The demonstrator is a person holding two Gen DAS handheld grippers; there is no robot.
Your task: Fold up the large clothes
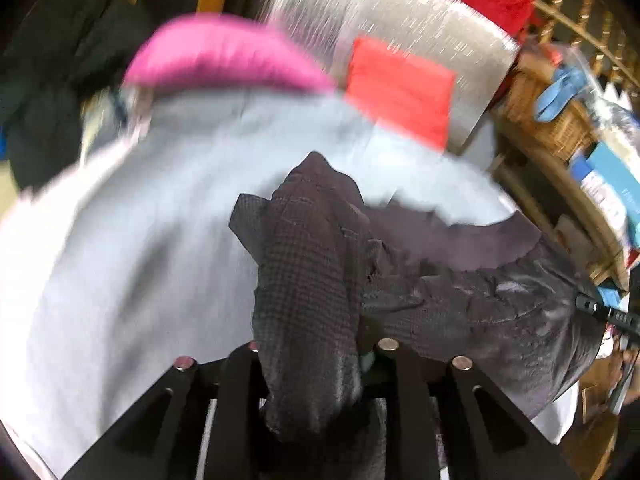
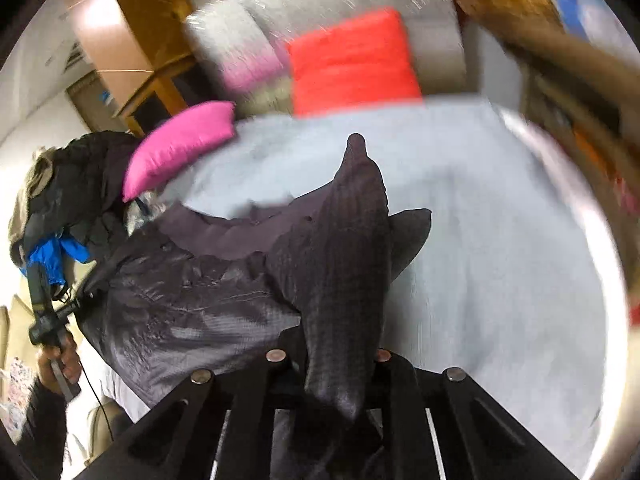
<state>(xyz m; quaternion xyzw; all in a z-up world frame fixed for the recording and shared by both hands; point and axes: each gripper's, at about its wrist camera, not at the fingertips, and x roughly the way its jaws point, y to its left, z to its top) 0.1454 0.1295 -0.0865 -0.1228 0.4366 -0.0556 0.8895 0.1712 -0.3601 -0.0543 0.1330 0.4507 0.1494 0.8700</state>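
Grey bedsheet (image 1: 160,200) under bunched dark garment (image 1: 312,280)

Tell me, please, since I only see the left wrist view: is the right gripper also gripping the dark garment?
Observer: Yes, the right gripper is shut on a bunched fold of the dark garment.
Operator: Thank you. What lies left of the pink cushion?
Observer: Beside the pink cushion sits a pile of dark clothes with a blue piece in it.
Operator: Can you see the hand holding my gripper?
Observer: Yes, a hand grips its handle at the lower left.
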